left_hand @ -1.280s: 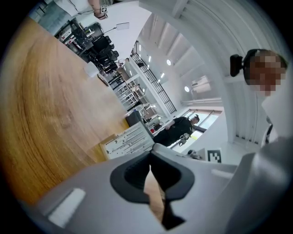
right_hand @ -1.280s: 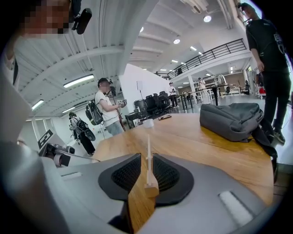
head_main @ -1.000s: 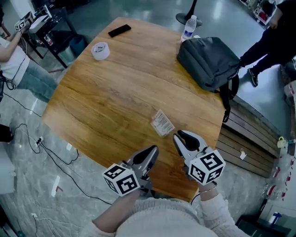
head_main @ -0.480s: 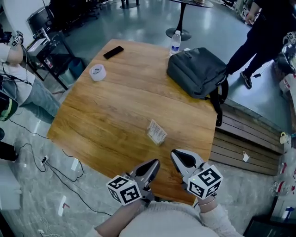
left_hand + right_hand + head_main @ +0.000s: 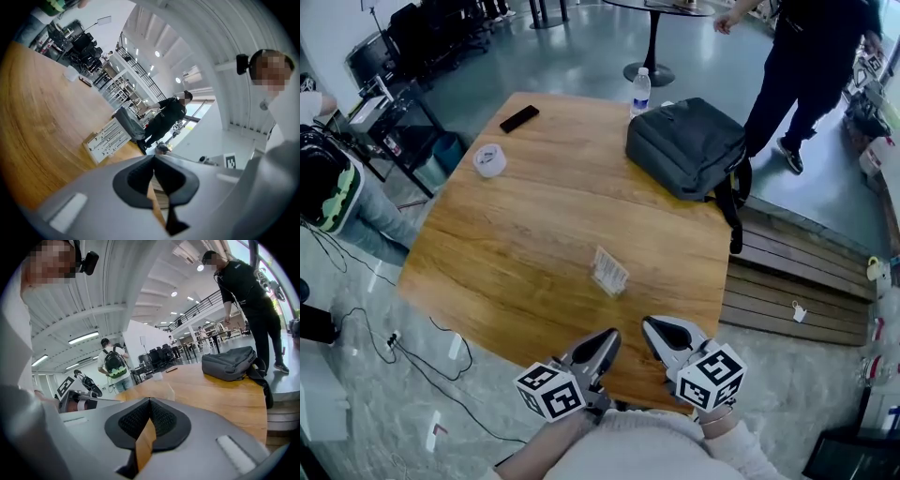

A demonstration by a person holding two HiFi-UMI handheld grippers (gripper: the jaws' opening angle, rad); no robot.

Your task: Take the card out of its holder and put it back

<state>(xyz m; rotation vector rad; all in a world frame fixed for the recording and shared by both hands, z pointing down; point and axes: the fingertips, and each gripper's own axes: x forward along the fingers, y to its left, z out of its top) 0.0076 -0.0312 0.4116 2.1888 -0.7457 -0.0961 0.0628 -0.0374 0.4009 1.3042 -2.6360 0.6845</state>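
I hold both tools at the near edge of the light brown wooden table [image 5: 516, 225]. My left gripper [image 5: 612, 335] and right gripper [image 5: 649, 324] each have their jaws pressed together on nothing. The small white printed card in its flat holder [image 5: 609, 271] lies on the table's near half, apart from both grippers.

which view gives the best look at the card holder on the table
The left gripper view: the card holder lies close ahead, large enough to show its printed lines. The head view shows it whole but small on the table. The right gripper view shows only a pale sliver that may be it.
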